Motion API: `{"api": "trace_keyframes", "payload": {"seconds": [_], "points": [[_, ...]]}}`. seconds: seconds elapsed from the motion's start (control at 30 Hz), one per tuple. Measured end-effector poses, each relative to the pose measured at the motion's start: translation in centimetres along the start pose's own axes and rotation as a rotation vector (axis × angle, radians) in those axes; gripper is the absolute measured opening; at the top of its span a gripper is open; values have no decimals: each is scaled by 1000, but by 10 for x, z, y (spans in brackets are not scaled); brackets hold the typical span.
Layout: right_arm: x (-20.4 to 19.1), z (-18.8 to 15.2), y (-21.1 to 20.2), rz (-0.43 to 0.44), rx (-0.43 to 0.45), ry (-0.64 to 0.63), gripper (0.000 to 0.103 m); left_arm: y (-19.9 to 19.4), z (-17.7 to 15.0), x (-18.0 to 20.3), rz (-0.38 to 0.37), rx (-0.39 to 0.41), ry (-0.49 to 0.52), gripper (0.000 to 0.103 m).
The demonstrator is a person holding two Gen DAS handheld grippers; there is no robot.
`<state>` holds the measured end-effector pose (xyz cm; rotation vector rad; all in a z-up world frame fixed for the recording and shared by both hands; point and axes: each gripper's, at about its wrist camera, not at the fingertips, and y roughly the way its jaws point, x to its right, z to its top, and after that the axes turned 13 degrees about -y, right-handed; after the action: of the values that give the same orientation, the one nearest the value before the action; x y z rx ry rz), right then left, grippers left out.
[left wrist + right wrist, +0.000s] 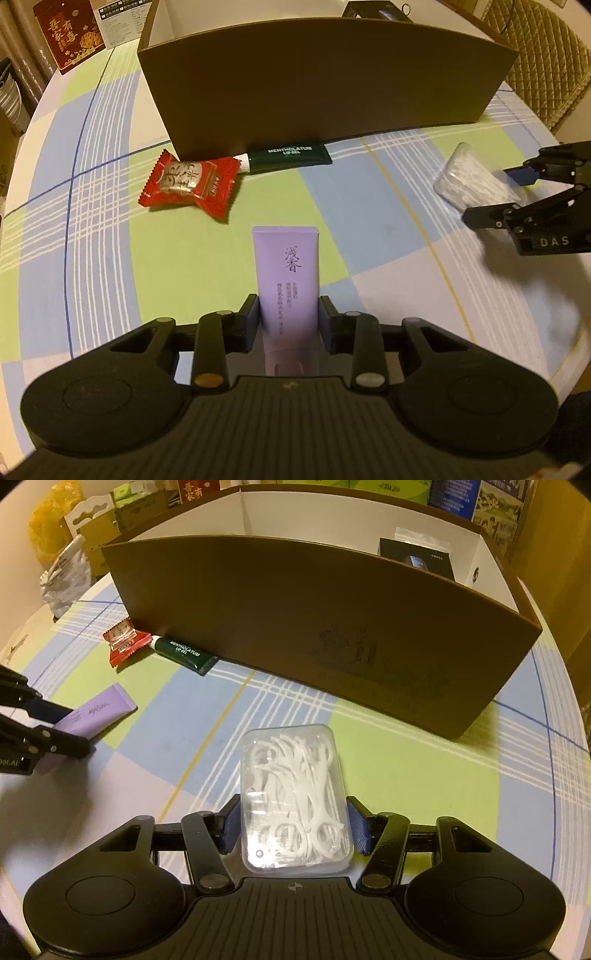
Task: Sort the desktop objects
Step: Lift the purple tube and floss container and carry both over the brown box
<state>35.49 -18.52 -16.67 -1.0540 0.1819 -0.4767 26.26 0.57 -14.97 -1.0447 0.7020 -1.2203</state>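
My left gripper [289,321] is shut on a purple tube [289,273] that points away over the checked tablecloth; it also shows in the right wrist view [98,712]. My right gripper [292,825] is shut on a clear box of white floss picks [291,794]; the box also shows in the left wrist view [469,181]. A red candy wrapper [188,182] and a dark green lip gel tube [288,157] lie against the front wall of a brown cardboard box [325,85].
The brown box [314,627] has a white inside with a divider and holds a black item [417,557]. Cartons and bags stand behind the round table. A quilted chair [546,55] is at the right.
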Motion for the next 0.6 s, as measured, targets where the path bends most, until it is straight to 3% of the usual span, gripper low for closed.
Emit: {"api": "trace_keyframes", "payload": {"seconds": [0.3, 0.6], "points": [[-1, -6, -16, 37, 26, 51, 55, -25, 0, -4, -37, 37, -53, 28], [0, 10, -45, 61, 114, 73, 55, -57, 15, 8, -66, 119, -43, 28]]}}
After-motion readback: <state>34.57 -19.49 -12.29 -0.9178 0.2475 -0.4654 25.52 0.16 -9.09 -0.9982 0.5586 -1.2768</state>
